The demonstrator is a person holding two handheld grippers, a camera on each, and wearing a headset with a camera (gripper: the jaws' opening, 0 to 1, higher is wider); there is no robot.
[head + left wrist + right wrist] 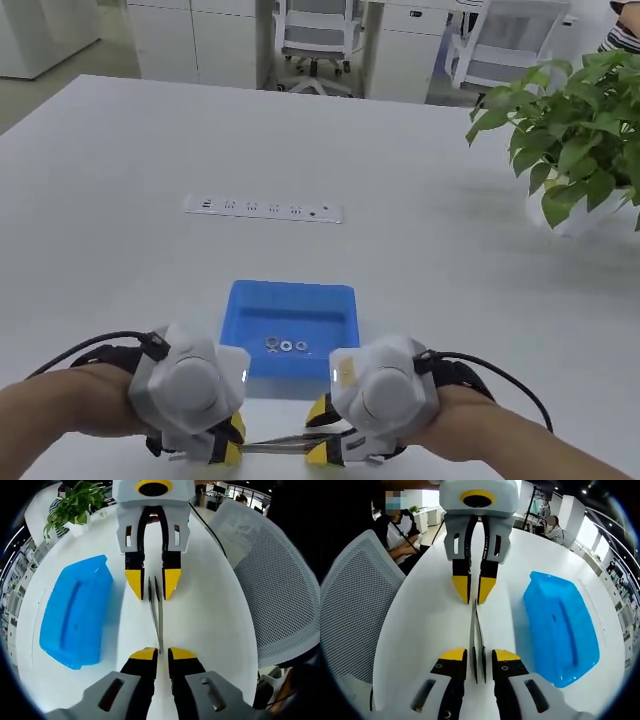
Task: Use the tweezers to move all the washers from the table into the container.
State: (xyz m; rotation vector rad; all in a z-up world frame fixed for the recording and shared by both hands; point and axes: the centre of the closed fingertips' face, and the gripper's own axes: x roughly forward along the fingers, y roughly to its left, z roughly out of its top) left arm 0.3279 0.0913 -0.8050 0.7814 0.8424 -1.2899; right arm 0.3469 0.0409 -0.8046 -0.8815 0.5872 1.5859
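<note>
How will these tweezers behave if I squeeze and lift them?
Likely springy: the tweezers are two thin blades parted at one end. Probably light, being so slim. The bare metal may slip or pivot between the jaws.

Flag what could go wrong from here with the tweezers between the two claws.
1. The tweezers span both claws: the left claw pinches the joined end, the right claw flanks the spread arms. If either lets go early, they could swing or drop.
2. The blue container, with three washers inside, sits just ahead; a forward swing might knock it.
</note>
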